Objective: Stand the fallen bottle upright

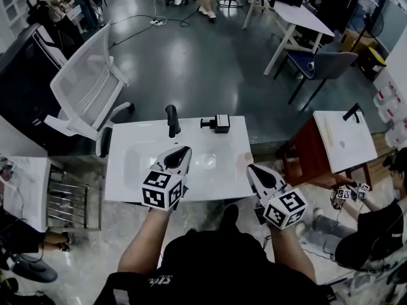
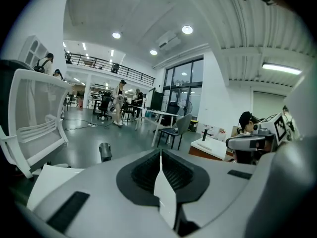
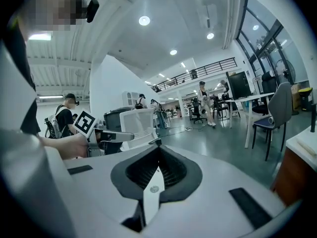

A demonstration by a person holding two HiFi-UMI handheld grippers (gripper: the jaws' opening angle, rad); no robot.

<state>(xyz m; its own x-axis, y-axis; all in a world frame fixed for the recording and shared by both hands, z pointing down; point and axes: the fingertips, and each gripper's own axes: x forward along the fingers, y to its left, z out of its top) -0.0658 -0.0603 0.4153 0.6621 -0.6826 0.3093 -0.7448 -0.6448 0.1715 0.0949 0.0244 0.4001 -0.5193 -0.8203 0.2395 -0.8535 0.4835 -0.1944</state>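
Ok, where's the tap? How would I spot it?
Look at the white sink counter in front of the person. Along its back edge stands the tap, a tall black post. The other dark thing beside it is lower and boxy.

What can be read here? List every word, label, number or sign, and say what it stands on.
No text is legible in any view.
White print on the person's black shirt: too blurred to read.
Cubes of the left gripper and right gripper: square marker patterns, no letters.
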